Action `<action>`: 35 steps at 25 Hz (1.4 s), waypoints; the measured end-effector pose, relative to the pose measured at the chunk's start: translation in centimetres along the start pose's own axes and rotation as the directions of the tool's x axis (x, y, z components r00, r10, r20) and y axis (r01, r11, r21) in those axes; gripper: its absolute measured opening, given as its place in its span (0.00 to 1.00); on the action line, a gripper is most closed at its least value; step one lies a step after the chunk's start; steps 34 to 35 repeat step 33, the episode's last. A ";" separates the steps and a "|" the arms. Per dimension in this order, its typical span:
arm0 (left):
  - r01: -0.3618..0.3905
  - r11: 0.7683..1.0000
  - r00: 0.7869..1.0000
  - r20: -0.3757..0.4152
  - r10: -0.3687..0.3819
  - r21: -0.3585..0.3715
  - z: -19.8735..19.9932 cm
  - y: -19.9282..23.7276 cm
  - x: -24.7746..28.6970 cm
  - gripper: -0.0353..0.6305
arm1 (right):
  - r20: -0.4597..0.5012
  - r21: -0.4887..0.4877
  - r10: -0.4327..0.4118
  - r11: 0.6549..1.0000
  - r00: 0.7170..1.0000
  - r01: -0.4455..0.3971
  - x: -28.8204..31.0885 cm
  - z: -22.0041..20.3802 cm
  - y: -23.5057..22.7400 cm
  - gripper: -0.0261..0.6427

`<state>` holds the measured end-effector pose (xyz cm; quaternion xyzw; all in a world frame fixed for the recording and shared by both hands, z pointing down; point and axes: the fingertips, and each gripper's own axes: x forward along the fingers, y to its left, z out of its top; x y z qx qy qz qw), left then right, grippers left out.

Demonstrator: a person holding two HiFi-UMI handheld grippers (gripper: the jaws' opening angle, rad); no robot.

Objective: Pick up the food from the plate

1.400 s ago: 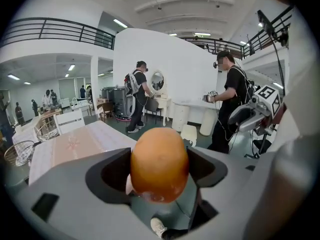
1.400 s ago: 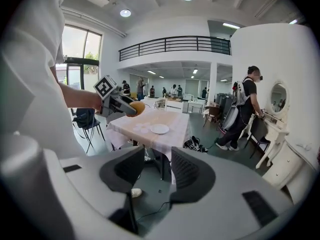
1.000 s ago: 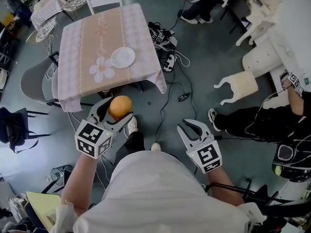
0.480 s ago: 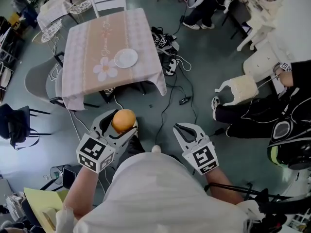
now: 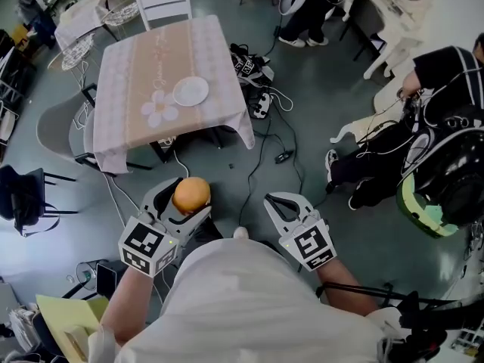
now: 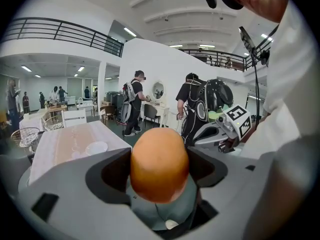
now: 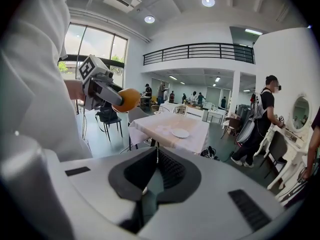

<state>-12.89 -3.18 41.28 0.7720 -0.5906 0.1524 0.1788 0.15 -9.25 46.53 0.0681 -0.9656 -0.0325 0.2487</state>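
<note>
A round orange food item (image 5: 190, 194) sits between the jaws of my left gripper (image 5: 181, 193), which is shut on it and held up in front of my chest, well short of the table. In the left gripper view the food (image 6: 159, 154) fills the gap between the jaws. The white plate (image 5: 190, 91) lies bare on the pink flowered tablecloth (image 5: 144, 59). My right gripper (image 5: 277, 201) hangs beside the left one, its jaws closing the last bit, tips touching with nothing between them (image 7: 156, 151). The right gripper view shows the food (image 7: 127, 99) and the plate (image 7: 180, 133).
Cables and a power strip (image 5: 257, 100) trail over the grey floor right of the table. A grey chair (image 5: 57, 127) and a white chair (image 5: 162, 2) stand at the table. A person with a black backpack (image 5: 446, 165) bends at the right beside white furniture (image 5: 393, 21).
My right gripper's jaws have gone from open to shut, empty. The left gripper keeps hold of the orange food. At the right a person with a backpack has come into view.
</note>
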 end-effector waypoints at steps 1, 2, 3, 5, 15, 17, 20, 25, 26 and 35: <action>0.002 1.000 1.000 0.002 -0.002 0.001 0.0 0.0 0.0 0.59 | 0.000 -0.002 0.000 1.000 1.000 0.000 0.1 0.0 0.0 0.06; 0.002 1.000 1.000 0.002 -0.002 0.003 0.0 0.1 0.0 0.59 | 0.001 -0.004 0.002 1.000 1.000 -0.001 0.3 0.1 0.1 0.06; 0.000 1.000 1.000 0.002 0.000 0.005 0.0 0.2 -0.1 0.59 | 0.002 -0.005 0.003 1.000 1.000 -0.003 0.5 0.2 0.1 0.06; -0.003 1.000 1.000 0.000 0.003 0.004 0.1 0.3 -0.3 0.59 | 0.002 -0.005 0.010 1.000 1.000 -0.010 0.7 0.4 0.2 0.06; 0.009 1.000 1.000 -0.008 -0.009 -0.004 -0.4 1.1 0.7 0.59 | -0.027 -0.031 0.022 0.999 0.999 -0.023 1.7 0.3 0.3 0.06; 0.011 1.000 1.000 -0.011 -0.011 -0.009 -0.5 1.6 0.5 0.59 | -0.038 -0.034 0.017 0.999 0.999 -0.018 2.1 0.5 0.2 0.06; 0.001 1.000 1.000 -0.020 -0.001 -0.008 -0.7 1.4 0.5 0.59 | -0.029 -0.038 0.026 0.999 0.999 -0.027 2.1 0.4 0.1 0.06; 0.000 1.000 1.000 -0.027 0.000 -0.006 -0.7 0.7 0.5 0.59 | -0.023 -0.037 0.035 0.999 0.999 -0.036 1.5 0.5 0.4 0.06; 0.002 1.000 1.000 -0.028 -0.002 -0.004 -0.6 0.6 0.6 0.59 | -0.024 -0.036 0.035 0.999 0.999 -0.036 1.3 0.4 0.4 0.06; 0.010 1.000 0.999 -0.031 -0.010 -0.001 -1.2 0.9 0.6 0.59 | -0.032 -0.033 0.031 0.999 0.999 -0.032 1.7 -0.1 0.8 0.06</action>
